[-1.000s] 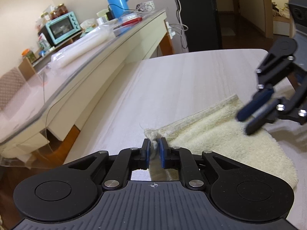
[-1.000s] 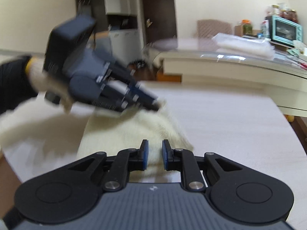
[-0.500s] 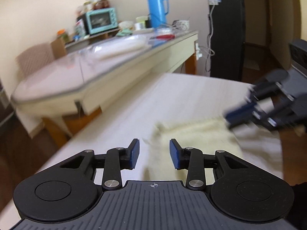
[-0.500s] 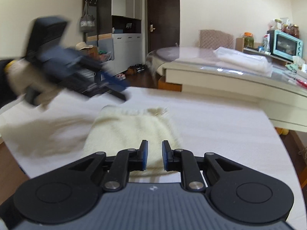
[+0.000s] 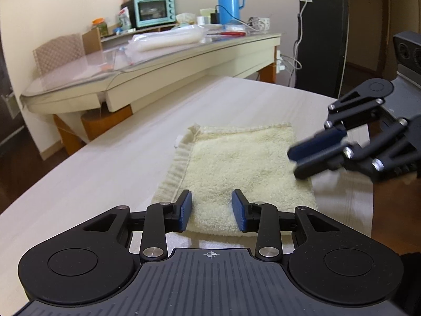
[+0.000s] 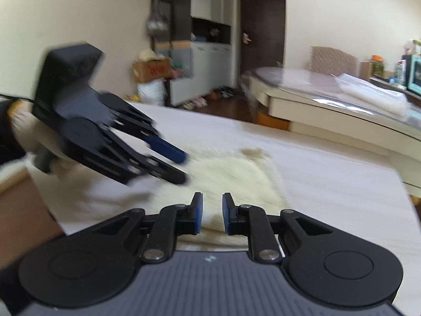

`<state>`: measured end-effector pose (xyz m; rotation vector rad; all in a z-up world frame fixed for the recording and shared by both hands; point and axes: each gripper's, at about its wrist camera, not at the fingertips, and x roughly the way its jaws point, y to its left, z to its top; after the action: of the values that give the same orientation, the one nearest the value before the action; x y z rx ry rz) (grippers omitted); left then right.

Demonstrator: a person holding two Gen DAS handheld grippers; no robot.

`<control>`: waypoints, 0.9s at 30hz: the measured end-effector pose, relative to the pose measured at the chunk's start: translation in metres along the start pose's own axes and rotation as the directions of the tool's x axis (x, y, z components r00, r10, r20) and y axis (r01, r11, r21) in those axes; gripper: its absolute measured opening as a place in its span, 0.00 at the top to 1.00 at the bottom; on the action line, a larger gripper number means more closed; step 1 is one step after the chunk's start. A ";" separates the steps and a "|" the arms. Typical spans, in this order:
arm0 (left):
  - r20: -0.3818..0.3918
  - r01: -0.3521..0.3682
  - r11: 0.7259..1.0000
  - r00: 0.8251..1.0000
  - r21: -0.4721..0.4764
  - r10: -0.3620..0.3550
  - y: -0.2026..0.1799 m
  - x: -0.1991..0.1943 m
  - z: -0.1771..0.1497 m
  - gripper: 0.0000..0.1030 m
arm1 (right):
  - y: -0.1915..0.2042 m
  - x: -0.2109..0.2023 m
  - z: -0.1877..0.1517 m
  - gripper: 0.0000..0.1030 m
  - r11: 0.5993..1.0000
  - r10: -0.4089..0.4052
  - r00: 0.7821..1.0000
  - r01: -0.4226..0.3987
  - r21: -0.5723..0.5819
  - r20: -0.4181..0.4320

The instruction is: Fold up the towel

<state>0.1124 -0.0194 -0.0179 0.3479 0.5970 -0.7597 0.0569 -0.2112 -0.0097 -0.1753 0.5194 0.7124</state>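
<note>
The folded cream towel [image 5: 244, 173] is lying flat on the pale worktop [image 5: 105, 168]. The left view is showing the left hand-held gripper [image 5: 211, 210] released above the towel's near edge. The right view, blurred, is showing the right hand-held gripper [image 6: 211, 217] with its narrow gap empty, grasping nothing; the towel's near edge is hidden behind it.

Both handheld grippers are black linkage frames with silver pivot screws, round side discs and a ribbed grey base. The left gripper [image 5: 211, 209] and right gripper [image 6: 212, 216] carry blue finger pads [image 5: 186, 209]. The blurred hand [image 6: 25, 129] seems to wear a pale glove.
</note>
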 end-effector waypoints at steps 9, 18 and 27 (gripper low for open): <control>-0.002 0.037 0.998 0.999 0.041 -0.037 0.004 0.001 -0.002 0.61 | 0.034 0.002 -0.014 0.82 0.999 -0.018 0.999 0.016 -0.043 -0.049; 0.020 -0.042 0.998 0.999 -0.035 0.043 0.010 -0.003 -0.003 0.61 | -0.015 -0.014 -0.003 0.82 0.979 -0.199 0.980 0.197 0.057 0.032; 0.000 -0.063 0.998 0.998 0.004 0.063 0.013 0.001 -0.003 0.54 | -0.030 -0.006 -0.020 0.82 0.977 -0.209 0.977 0.211 0.036 -0.041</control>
<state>0.1216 -0.0093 -0.0199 0.3684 0.5819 -0.7006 0.0649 -0.2434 -0.0239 -0.2031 0.5414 0.4929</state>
